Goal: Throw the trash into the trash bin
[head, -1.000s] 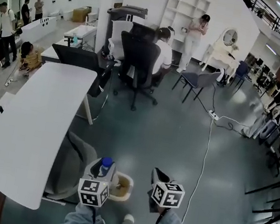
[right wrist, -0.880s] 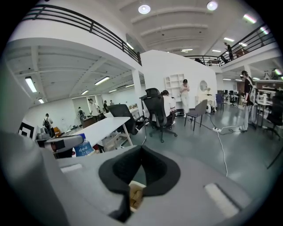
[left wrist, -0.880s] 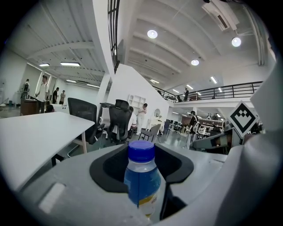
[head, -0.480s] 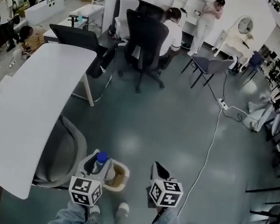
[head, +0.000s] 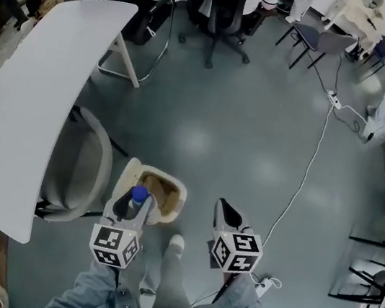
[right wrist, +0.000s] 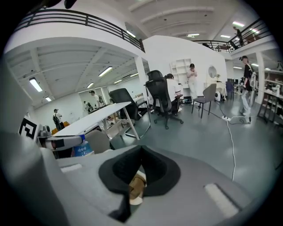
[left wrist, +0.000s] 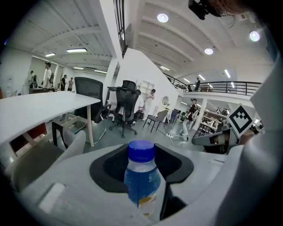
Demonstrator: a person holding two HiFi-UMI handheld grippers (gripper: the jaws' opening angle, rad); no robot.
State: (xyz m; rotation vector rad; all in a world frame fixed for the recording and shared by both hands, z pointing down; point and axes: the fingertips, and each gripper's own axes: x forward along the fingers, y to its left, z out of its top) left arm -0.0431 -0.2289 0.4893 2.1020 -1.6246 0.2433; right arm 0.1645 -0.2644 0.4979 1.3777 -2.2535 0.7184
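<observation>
A bottle is pinched in the left gripper's jaws, just above the bin. The right gripper's jaws are pressed together, seemingly on nothing.

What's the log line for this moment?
left gripper: shut on bottle | bottle: by trash bin, unreleased | right gripper: shut, empty

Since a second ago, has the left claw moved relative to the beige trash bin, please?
Yes. The left claw, shut on the blue-capped plastic bottle, is now at the near rim of the beige trash bin; earlier, left of it.
</observation>
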